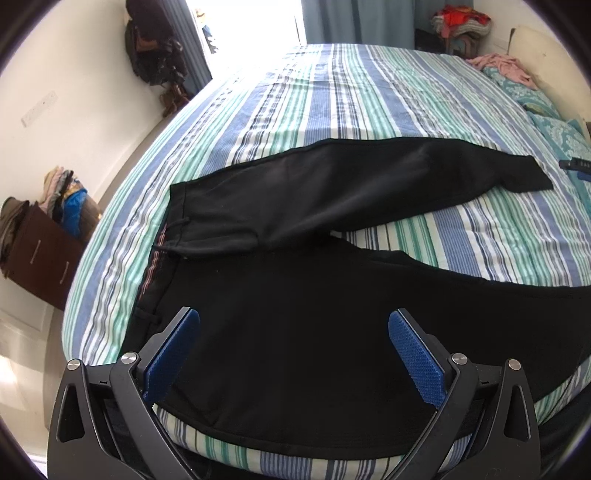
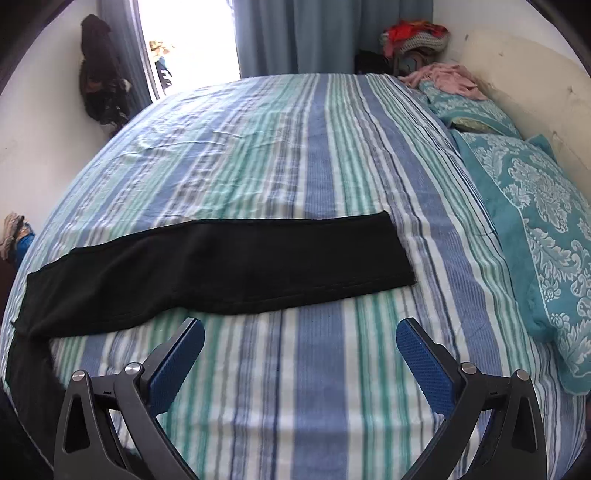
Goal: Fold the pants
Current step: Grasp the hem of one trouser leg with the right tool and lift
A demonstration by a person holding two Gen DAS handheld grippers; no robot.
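Observation:
Black pants (image 1: 295,314) lie spread flat on a striped bed (image 1: 332,103), waistband to the left, the two legs splayed apart toward the right. My left gripper (image 1: 293,325) hovers open over the hip of the near leg, with nothing between its blue pads (image 1: 413,362). In the right wrist view the far leg of the pants (image 2: 221,269) stretches across the bed, its cuff at the right. My right gripper (image 2: 300,332) is open above bare sheet just in front of that leg. The right gripper's tip (image 1: 576,164) shows at the left view's right edge.
Teal patterned pillows (image 2: 535,206) and a pink cloth (image 2: 447,79) lie along the bed's right side by the wall. A brown dresser (image 1: 40,251) with piled clothes stands left of the bed. Curtains (image 2: 314,33) and a bright doorway are beyond the far edge.

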